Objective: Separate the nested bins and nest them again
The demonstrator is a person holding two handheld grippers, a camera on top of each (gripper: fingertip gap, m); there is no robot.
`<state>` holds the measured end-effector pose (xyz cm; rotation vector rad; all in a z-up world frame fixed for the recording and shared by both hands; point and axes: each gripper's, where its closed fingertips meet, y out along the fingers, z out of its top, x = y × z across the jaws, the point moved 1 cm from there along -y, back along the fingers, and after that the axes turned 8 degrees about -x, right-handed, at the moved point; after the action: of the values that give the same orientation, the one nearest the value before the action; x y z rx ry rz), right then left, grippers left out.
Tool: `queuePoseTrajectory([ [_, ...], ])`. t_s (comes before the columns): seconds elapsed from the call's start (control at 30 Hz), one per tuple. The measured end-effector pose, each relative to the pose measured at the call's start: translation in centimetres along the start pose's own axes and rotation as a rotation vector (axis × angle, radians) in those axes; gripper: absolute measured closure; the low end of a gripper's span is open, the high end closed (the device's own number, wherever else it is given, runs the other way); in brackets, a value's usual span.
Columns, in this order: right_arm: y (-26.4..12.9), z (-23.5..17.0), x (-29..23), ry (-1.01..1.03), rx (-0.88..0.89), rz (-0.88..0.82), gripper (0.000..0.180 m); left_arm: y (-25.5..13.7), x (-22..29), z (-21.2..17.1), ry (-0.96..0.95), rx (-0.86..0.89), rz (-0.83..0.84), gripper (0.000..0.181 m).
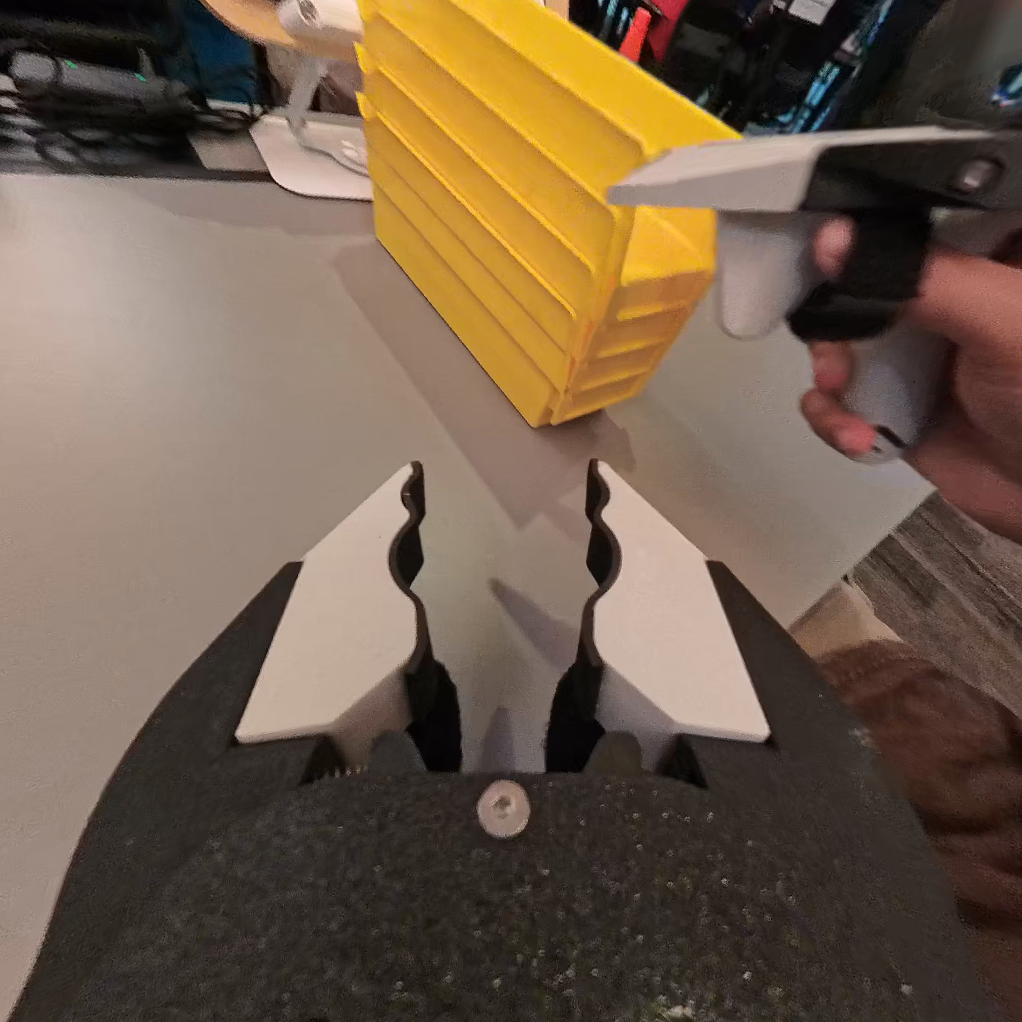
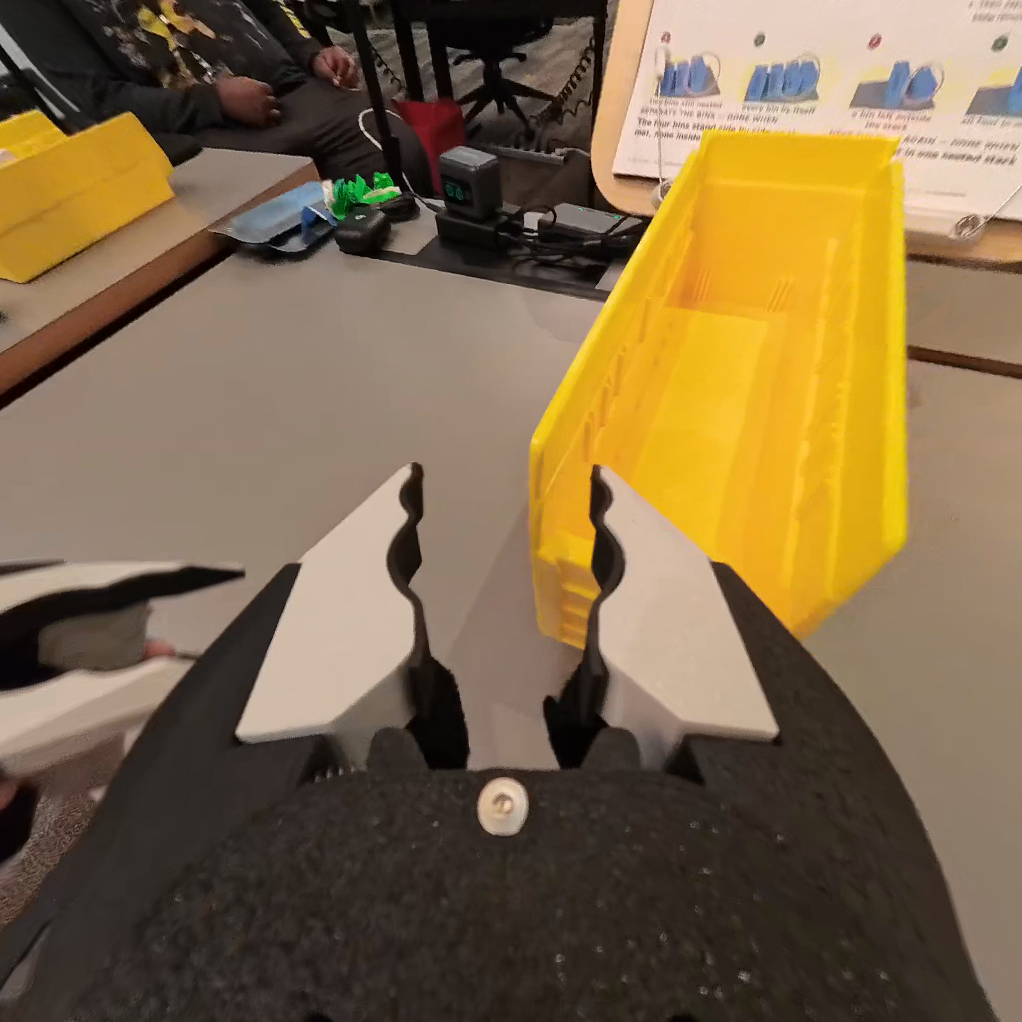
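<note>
Left claw [image 1: 502, 470]: my jaws stood parted, empty, hovering over bare grey table [image 1: 166, 415].
Right claw [image 2: 503, 475]: my jaws likewise stood parted and held nothing; the right finger [image 2: 663, 597] overlapped the stack's near low front end in view, contact uncertain.
Nested yellow bins [image 1: 498, 232]: these stood ahead and slightly right of my left claw, still one inside another, rims stepped like shingles.
Top bin [image 2: 746, 398]: its open cavity lay ahead-right of my right claw.
Handling, judged: thin moulded plastic, probably light, stiff, somewhat slick; nested walls might bind.
Hold, judged: I would pinch the top bin's rim or front lip while my other claw pinned the lower bins.
Open room: clear tabletop lay left of both claws.
Edges: the table edge [image 1: 863, 558] ran near my left claw's right; an instruction board [image 2: 829, 83] stood behind the stack.
</note>
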<state>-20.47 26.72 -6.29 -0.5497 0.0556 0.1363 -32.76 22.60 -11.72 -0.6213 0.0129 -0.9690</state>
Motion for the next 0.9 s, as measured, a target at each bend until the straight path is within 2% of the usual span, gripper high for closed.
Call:
queuePoseTrajectory([
  [0.17,-3.9,-0.2,1.3,-0.052,-0.003,-0.061,0.106,0.0,-1.3,2.9,0.009,0.067,0.059,0.121],
  [0.3,-5.2,-1.7,1.2,-0.069,-0.163,-0.052,0.093,0.4,-2.0,2.7,-0.008,0.091,0.068,0.127],
  [0.47,-5.1,-2.2,0.0,-0.006,-0.327,0.046,0.074,-0.8,-2.3,1.7,0.029,0.089,0.085,0.128],
  [0.57,-4.5,0.1,0.8,-0.007,-0.349,0.027,0.069,-1.0,-2.4,1.2,0.030,0.067,0.086,0.128],
  [0.7,-3.3,5.9,4.1,-0.007,-0.368,-0.077,0.068,-0.1,-1.8,0.7,0.049,0.023,0.068,0.128],
  [0.9,1.4,10.6,7.5,0.084,-0.579,-0.129,0.059,0.6,-1.3,-0.2,0.109,-0.028,0.083,0.128],
])
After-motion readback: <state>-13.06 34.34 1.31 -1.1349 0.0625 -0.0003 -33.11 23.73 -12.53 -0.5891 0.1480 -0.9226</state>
